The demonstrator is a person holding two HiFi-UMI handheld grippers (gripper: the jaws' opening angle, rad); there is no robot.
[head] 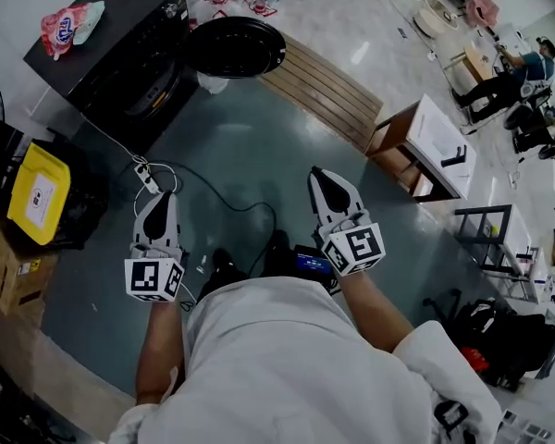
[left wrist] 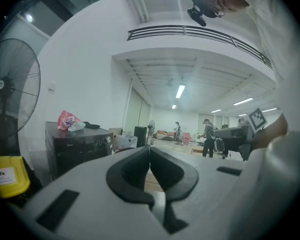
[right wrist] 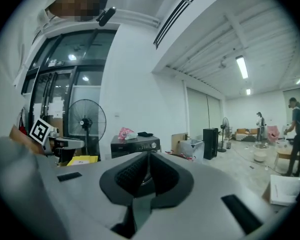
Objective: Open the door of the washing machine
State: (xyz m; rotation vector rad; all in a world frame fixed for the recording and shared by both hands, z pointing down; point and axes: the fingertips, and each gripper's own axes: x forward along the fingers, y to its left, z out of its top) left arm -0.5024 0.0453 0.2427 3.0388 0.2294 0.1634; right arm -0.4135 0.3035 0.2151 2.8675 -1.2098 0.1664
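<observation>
- Standing well apart from the washing machine (head: 120, 49), we see it as a black box in the upper left of the head view, its front turned toward the lower right and a pink bag (head: 63, 28) on its top.
- Our left gripper (head: 159, 200) and right gripper (head: 320, 176) sit low in the frame over dark floor. Each gripper view shows its claw pressed together with nothing in it.
- A cable with a power strip (head: 148, 179) lies on the floor between us and the machine. We judge that a foot catching it could trip us or tug the plug.
- A round black shape (head: 233, 46) sits just beside the machine's front corner, at top centre. It may be the door swung wide or a separate basin, and we cannot tell which. The scene therefore fits a door standing open as well as one closed.
- If the door is closed, tips pressed together would likely slide off a handle rather than catch it.
- No handle or latch is legible in any view. The machine's front is dark in the head view, and in both gripper views the jaws cover its lower part.
- A yellow container (head: 39, 192) at the left edge lies partly in shadow.
</observation>
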